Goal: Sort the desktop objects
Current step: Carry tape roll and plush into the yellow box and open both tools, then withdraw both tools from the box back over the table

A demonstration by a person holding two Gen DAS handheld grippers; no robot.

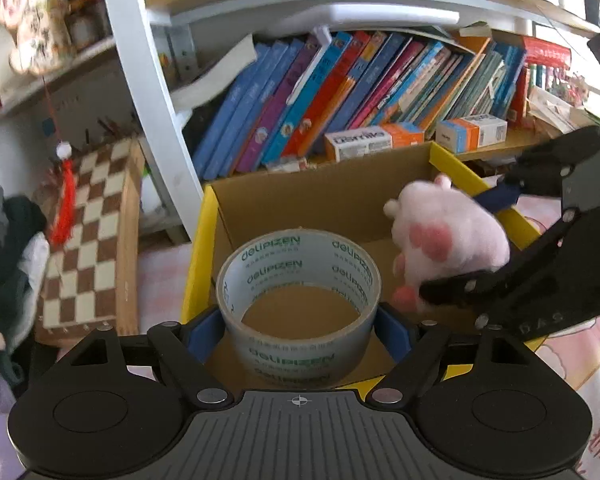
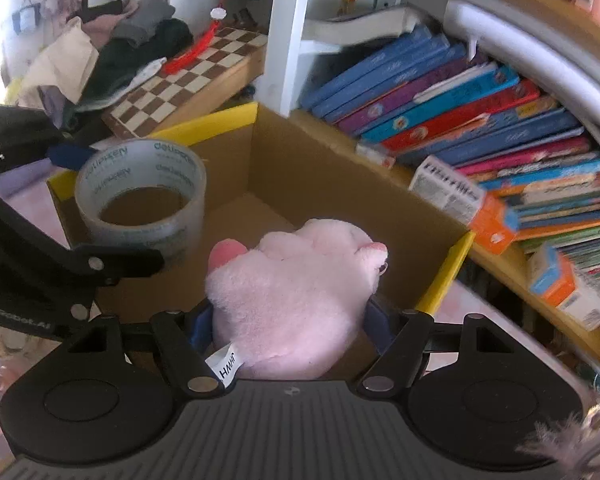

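Observation:
My left gripper [image 1: 299, 332] is shut on a roll of clear tape [image 1: 292, 356] with green print, its blue pads pressing the roll's two sides. The roll hangs over the near-left corner of an open cardboard box [image 1: 198, 248] with yellow flaps. My right gripper [image 2: 288, 324] is shut on a pink plush paw toy [image 2: 296, 292], held above the box's right half [image 2: 444, 276]. The right wrist view also shows the tape [image 2: 140, 236] in my left gripper [image 2: 104, 208]. In the left wrist view the plush [image 1: 452, 236] sits between the fingers of my right gripper [image 1: 468, 244]. The box floor looks bare.
Right behind the box is a shelf of leaning books [image 1: 340, 96] with small orange-and-white cartons [image 1: 374, 140] in front. A wooden chessboard [image 1: 88, 232] leans at the left with a red tassel [image 1: 66, 200] before it. A heap of clothes [image 2: 112, 40] lies beyond.

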